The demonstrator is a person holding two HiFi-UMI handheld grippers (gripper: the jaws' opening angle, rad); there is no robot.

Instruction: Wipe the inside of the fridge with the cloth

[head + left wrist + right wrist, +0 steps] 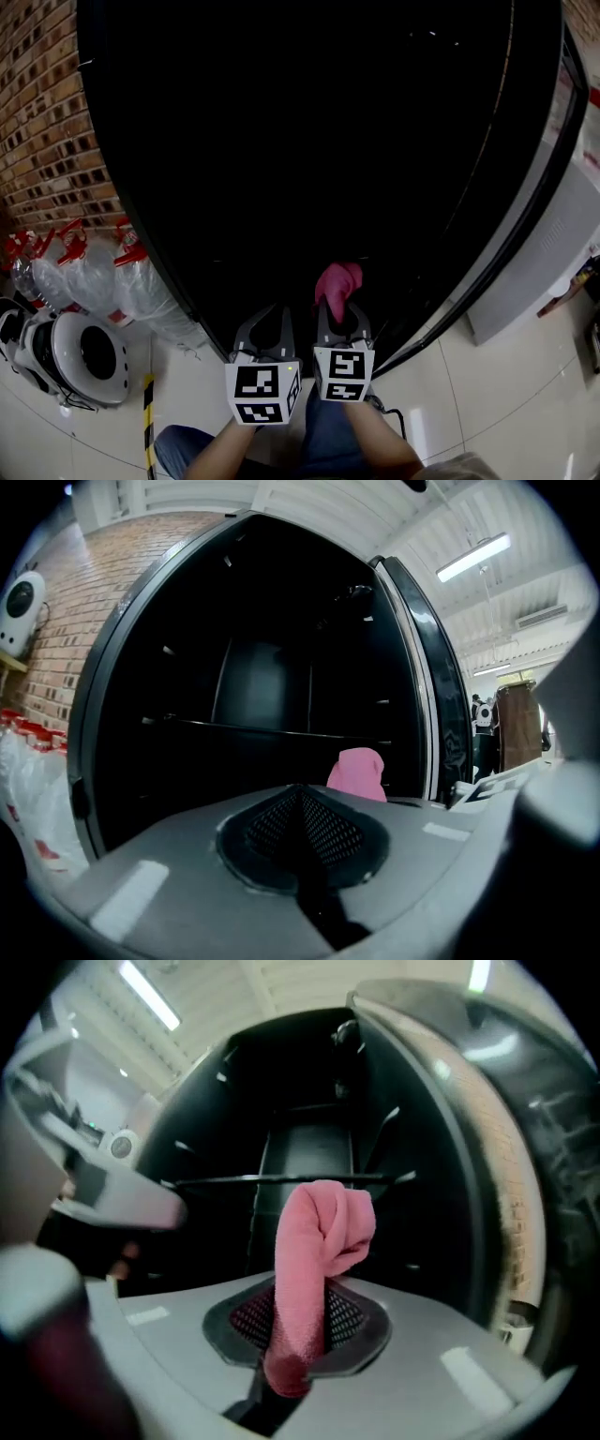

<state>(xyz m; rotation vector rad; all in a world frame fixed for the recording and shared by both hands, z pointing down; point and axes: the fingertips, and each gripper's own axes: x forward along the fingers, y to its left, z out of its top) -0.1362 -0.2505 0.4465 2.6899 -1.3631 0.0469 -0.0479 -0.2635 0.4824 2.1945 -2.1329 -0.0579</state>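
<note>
A tall black fridge [309, 141] stands open before me, its inside dark, with a glass shelf [262, 728] across the middle. My right gripper [339, 317] is shut on a pink cloth [337, 281], which stands bunched above its jaws at the fridge's lower front. The same cloth [314, 1251] rises from the closed jaws in the right gripper view. My left gripper [267, 328] is shut with nothing in it, close on the left of the right one. In the left gripper view the pink cloth [357, 772] shows beyond its jaws.
The fridge door [553, 187] hangs open at the right. A brick wall [42, 112] runs along the left, with plastic-wrapped bottles with red caps [103, 262] and a white round appliance [80, 352] on the tiled floor [506, 394] below it.
</note>
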